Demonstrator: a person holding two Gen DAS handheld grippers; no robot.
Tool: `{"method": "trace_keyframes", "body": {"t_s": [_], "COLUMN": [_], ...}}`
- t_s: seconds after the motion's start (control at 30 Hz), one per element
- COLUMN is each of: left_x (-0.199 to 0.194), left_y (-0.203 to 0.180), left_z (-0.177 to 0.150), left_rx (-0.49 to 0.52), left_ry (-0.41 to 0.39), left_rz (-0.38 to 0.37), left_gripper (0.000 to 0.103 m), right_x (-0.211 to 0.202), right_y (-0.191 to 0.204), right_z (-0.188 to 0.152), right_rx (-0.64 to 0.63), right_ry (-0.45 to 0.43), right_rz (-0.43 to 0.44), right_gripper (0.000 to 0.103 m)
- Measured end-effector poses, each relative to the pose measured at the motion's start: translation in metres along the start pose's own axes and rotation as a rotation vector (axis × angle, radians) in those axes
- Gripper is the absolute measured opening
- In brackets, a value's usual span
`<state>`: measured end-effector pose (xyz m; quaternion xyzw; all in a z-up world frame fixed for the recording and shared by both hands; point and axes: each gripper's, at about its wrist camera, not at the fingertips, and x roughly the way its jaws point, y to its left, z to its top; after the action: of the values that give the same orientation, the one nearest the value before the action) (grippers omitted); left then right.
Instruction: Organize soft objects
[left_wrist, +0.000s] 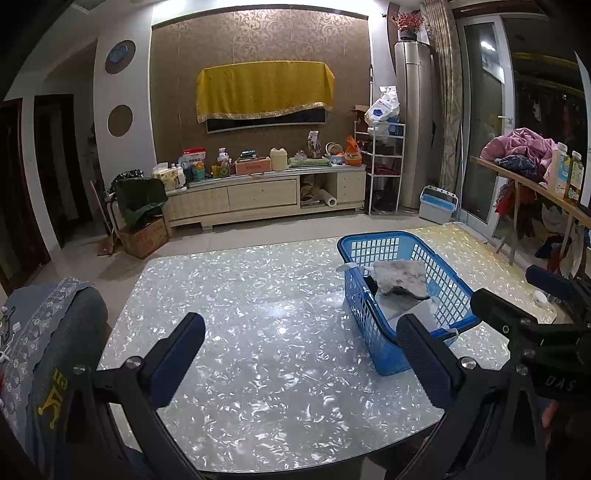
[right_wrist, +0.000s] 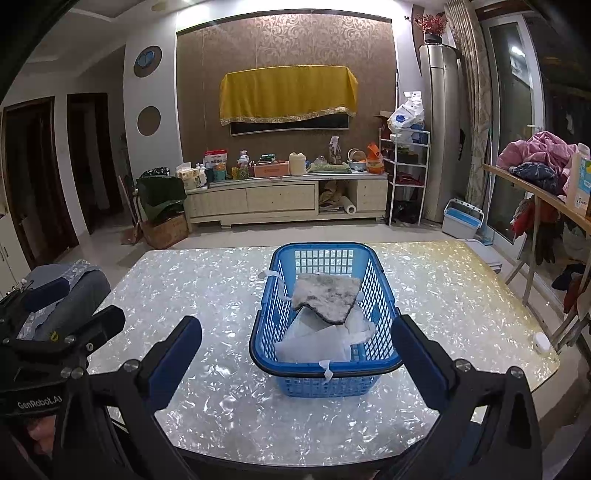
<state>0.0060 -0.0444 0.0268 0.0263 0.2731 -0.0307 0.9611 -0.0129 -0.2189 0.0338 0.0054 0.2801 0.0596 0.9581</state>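
A blue plastic basket stands on the pearly white table. In it lies a grey, stained fluffy cloth on top of white soft pieces. My right gripper is open and empty, just short of the basket's near rim, with its fingers wider apart than the basket. In the left wrist view the basket and the grey cloth sit to the right. My left gripper is open and empty over bare table, left of the basket. The two grippers are side by side.
A chair back with a blue-grey cover stands at the table's left edge. A small white round object lies near the table's right edge. Behind the table are a TV cabinet, a shelf rack and a clothes-laden bench.
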Motion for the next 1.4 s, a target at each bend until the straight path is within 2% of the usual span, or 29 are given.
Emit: {"method": "trace_keyframes", "body": {"t_s": [1.4], "left_x": [0.0019], "left_y": [-0.003], "left_z": [-0.003], "left_rx": [-0.013], "left_ry": [0.021], "left_rz": [0.006], "left_gripper": [0.103], "right_x": [-0.0095], "right_y": [0.0008], "right_z": [0.0016], "right_rx": [0.016], "right_ry": [-0.004], "right_rz": [0.035], "right_gripper": [0.103]}}
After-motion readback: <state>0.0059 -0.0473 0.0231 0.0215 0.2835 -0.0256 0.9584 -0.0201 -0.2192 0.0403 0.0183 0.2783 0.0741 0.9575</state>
